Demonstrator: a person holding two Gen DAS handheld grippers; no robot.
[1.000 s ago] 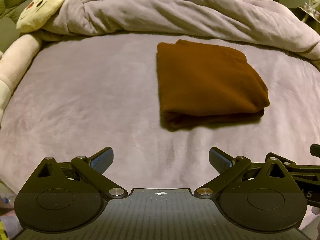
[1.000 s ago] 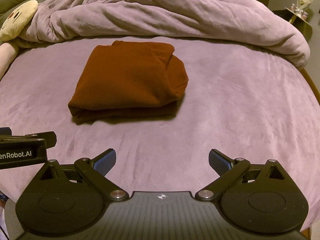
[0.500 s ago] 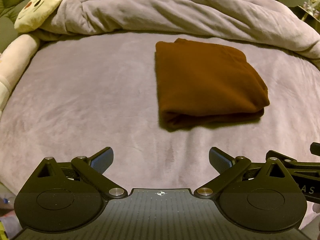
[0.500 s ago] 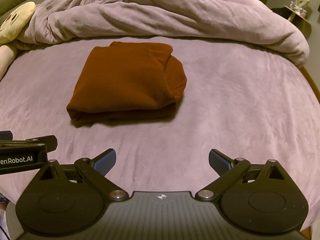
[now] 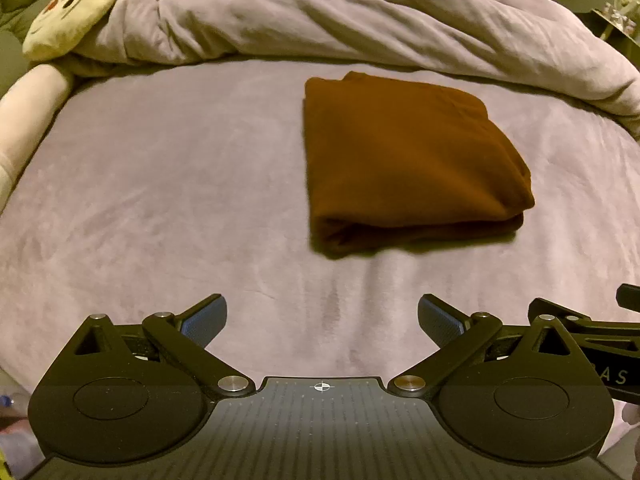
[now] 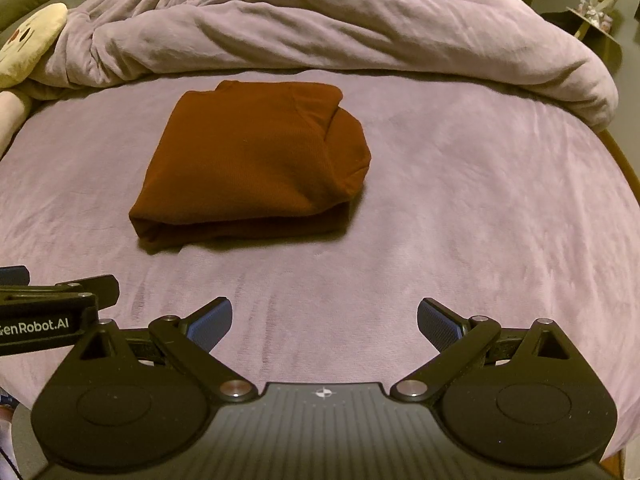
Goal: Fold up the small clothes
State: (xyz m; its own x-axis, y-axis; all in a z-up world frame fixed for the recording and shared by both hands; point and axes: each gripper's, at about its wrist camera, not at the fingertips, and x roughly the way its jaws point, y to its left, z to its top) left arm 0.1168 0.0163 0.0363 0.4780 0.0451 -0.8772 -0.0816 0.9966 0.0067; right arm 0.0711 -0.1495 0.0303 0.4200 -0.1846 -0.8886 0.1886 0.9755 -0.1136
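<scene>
1. A brown garment (image 5: 404, 160) lies folded into a thick, roughly square bundle on the mauve bed sheet (image 5: 160, 200), which serves as the landmark here.
2. The bundle sits near the middle of the sheet, just short of the heaped duvet (image 5: 340, 12) that runs along the sheet's far edge; garment and duvet do not touch.
3. Its near edge shows stacked layers, and in the right wrist view (image 6: 256, 160) a rounded fold bulges at its right side.
4. The left gripper (image 5: 322, 316) hangs over the near part of the sheet with its blue-padded fingers (image 5: 204, 320) spread wide apart and nothing between them.
5. The garment lies ahead of the left gripper and off to its right, well apart from the fingertips.
6. The right gripper (image 6: 324, 318) is likewise over the near part of the sheet, fingers wide apart and empty.
7. From it the garment lies ahead and to the left, well clear of the fingertips.
8. The two grippers sit side by side; each shows at the edge of the other's view.
9. A cream plush toy (image 5: 68, 16) with a face rests at the sheet's far left corner, partly under the duvet.
</scene>
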